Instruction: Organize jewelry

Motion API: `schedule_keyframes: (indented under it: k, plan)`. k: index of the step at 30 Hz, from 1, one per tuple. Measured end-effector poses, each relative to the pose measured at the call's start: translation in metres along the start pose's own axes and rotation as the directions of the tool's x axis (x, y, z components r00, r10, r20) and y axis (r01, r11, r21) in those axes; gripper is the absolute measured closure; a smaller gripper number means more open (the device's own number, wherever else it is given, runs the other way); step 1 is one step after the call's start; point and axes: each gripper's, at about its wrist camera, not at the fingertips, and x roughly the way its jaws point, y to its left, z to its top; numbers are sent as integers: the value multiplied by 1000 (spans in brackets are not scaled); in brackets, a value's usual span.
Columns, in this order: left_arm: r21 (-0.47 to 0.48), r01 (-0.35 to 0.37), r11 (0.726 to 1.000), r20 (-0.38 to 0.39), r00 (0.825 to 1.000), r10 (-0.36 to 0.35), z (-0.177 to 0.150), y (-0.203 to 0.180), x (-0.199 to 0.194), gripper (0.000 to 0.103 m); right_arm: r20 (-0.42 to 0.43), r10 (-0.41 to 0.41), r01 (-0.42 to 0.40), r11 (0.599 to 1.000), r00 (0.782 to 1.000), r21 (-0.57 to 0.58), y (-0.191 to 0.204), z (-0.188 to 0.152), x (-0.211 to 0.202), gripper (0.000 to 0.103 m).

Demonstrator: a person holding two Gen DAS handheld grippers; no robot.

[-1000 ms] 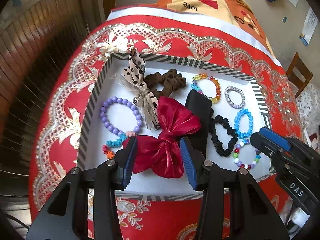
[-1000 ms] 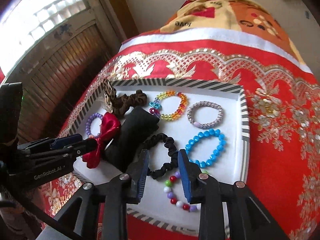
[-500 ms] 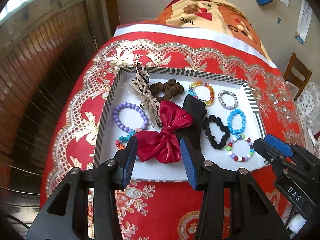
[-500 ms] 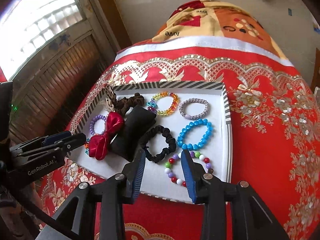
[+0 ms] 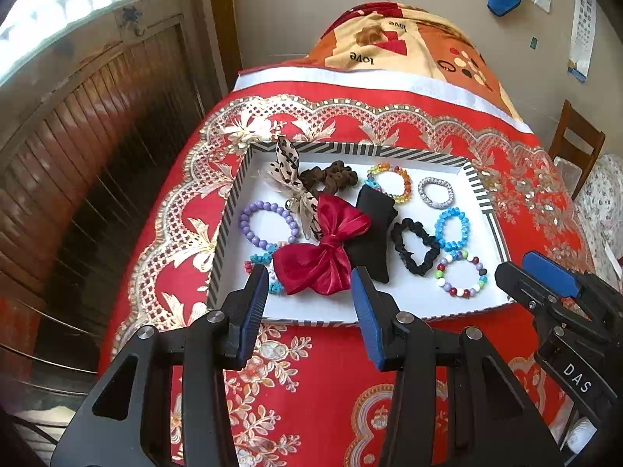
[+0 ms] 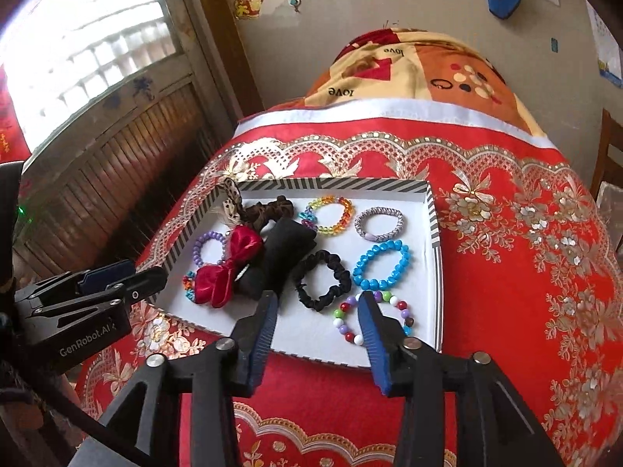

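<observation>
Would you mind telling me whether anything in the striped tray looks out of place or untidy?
Yes. The red satin bow lies tilted across the black pouch, and the leopard-print ribbon pokes over the tray rim, while the bracelets lie flat.

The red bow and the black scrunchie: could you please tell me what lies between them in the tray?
A black pouch lies between the red bow and the black scrunchie, shown in both wrist views.
</observation>
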Motion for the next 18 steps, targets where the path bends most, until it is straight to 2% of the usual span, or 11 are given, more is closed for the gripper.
schedule_keyframes:
  k: [18]
  plan:
    - [-16,-8,1000,63,998,9,-14,0,-38,60,49,-18,20,999,999,-30,13,-7,-37,61]
